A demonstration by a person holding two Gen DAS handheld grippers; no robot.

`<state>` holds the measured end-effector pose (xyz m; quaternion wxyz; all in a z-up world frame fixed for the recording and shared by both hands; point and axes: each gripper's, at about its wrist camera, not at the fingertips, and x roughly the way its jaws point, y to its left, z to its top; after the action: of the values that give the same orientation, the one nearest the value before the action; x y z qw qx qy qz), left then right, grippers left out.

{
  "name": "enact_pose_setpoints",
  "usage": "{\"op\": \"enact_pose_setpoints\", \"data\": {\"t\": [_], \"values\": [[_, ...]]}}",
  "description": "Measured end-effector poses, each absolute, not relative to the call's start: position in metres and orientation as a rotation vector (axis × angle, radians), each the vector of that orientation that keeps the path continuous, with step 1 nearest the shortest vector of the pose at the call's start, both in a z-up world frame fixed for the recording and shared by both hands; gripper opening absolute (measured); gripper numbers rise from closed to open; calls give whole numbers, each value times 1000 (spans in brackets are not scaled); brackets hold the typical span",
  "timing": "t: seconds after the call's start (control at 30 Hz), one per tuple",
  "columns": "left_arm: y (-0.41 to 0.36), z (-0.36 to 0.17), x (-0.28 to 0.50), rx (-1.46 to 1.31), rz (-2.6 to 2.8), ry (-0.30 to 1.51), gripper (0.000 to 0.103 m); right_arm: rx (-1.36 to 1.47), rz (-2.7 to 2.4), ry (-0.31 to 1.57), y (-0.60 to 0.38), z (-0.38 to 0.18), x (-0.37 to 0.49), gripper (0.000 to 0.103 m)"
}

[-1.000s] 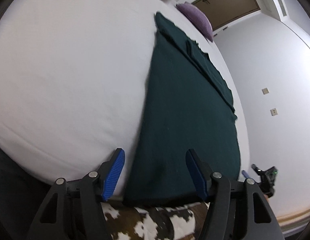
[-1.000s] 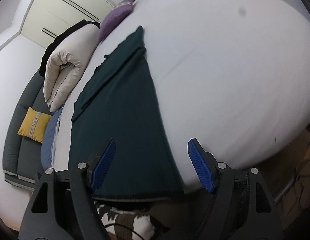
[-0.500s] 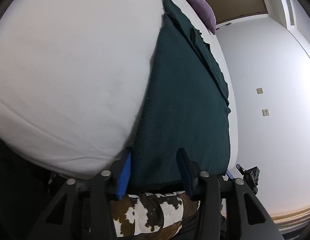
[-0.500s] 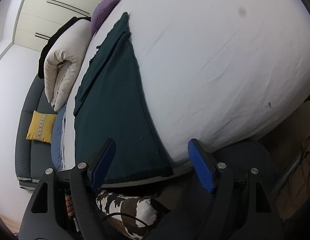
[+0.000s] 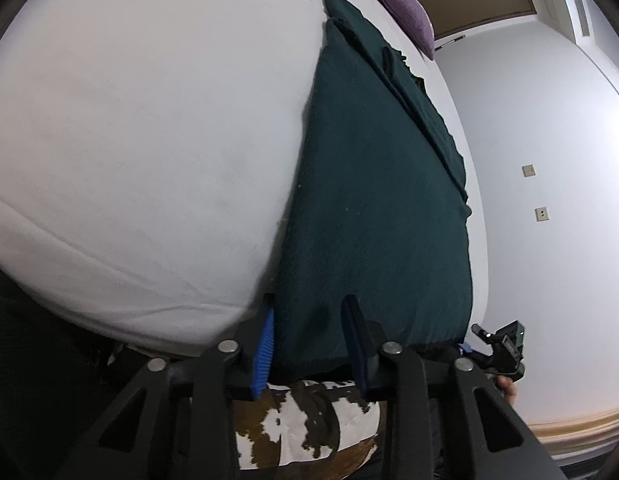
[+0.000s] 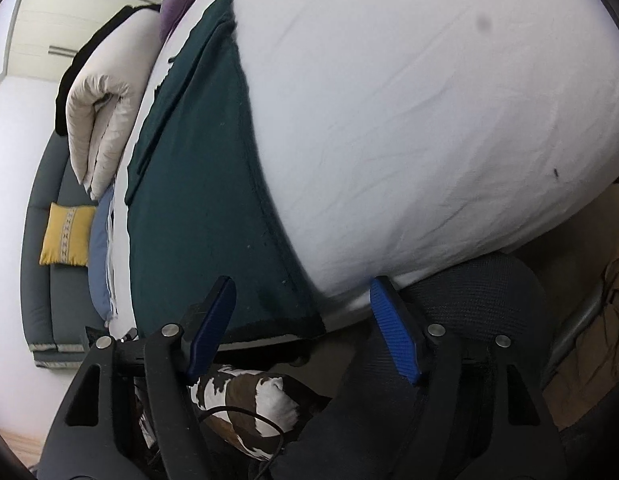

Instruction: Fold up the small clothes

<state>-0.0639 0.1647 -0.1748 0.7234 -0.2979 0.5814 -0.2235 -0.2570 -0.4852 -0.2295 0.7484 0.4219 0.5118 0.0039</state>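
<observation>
A dark green garment (image 5: 381, 200) lies flat and lengthwise on the white bed (image 5: 149, 140), a narrower folded layer along its far side. My left gripper (image 5: 309, 340) is at the garment's near hem. Its jaws are closing with the hem's left corner between the blue pads, where the cloth puckers a little. In the right wrist view the same garment (image 6: 205, 180) reaches the bed's (image 6: 409, 120) near edge. My right gripper (image 6: 301, 328) straddles the hem's right corner, its jaws wide and closing slightly, with neither pad touching the cloth.
A cow-print cushion (image 5: 305, 420) sits below the bed edge under both grippers. A purple pillow (image 5: 405, 12) lies at the bed's far end. A rolled cream duvet (image 6: 97, 112) and a grey sofa with a yellow cushion (image 6: 65, 236) are at the left. A black mesh seat (image 6: 469, 292) is at the right.
My left jaws have narrowed from wide apart to close around the hem corner. The right gripper has sunk and tipped toward the bed's near edge, now level with the hem.
</observation>
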Motion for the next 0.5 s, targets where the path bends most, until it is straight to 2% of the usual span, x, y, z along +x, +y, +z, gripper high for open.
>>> {"op": "enact_pose_setpoints", "data": {"t": [0.13,0.27,0.43,0.5], "values": [[165,-177,-65,-648,-484,1288,18,913,29,1130,-478,-229,-249,64],[164,-176,-68,-633,-493,1289,17,902,35,1141,-473,-230,-242,60],[165,-178,-69,-632,-494,1291,9,905,77,1139,-473,-230,-239,37],[166,-178,-68,-635,-492,1288,8,902,85,1137,-471,-230,-237,31]]}}
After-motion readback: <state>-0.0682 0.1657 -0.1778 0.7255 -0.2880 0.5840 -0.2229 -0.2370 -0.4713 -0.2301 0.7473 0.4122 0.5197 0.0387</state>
